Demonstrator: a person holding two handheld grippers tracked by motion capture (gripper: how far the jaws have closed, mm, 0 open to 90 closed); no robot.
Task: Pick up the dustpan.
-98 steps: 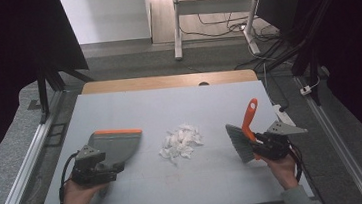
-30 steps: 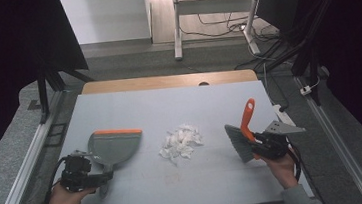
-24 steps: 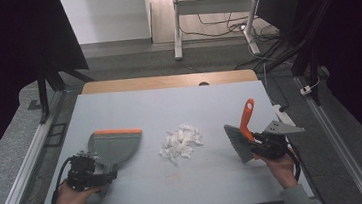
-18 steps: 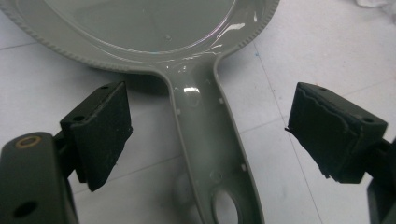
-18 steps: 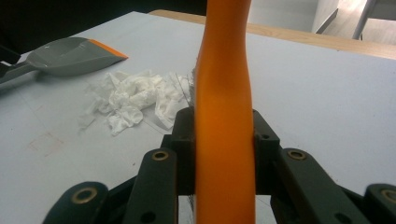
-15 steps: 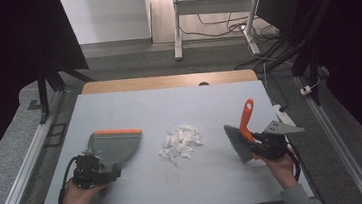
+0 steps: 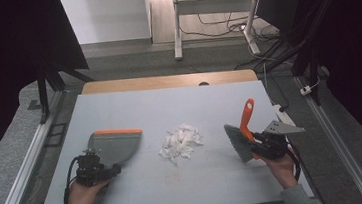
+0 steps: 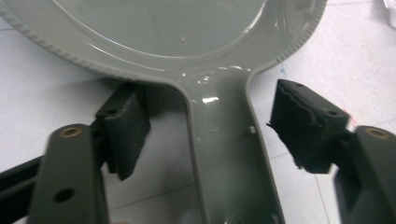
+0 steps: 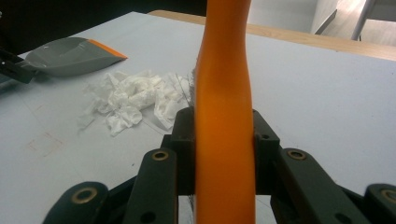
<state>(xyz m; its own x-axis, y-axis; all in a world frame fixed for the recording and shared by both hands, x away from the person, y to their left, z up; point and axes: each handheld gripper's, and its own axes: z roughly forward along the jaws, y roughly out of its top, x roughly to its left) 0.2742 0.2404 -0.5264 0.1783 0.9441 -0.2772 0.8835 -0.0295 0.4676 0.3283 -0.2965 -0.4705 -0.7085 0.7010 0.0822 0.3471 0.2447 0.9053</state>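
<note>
- We are clamping the orange-handled brush (image 7: 243, 135) in the right hand-held gripper (image 7: 262, 143) at the frame's lower right.
- Our left hand-held gripper (image 8: 212, 133) has just been closing around the dustpan (image 7: 114, 145) handle at lower left; pads are not touching it.
- The tissue scraps (image 7: 181, 141) are lying unswept at mid-worktop (image 7: 169, 100).
- Brush bristles are staying hard to make out.

The high view is looking forward and down over the whole table (image 7: 179, 102). The left gripper view is peering steeply down, very close, at the dustpan (image 8: 187, 42). The right gripper view is looking low across the table along the brush (image 9: 224, 107), sharing the dustpan (image 9: 70, 56) and paper scraps (image 9: 130, 100) with the high view.
</note>
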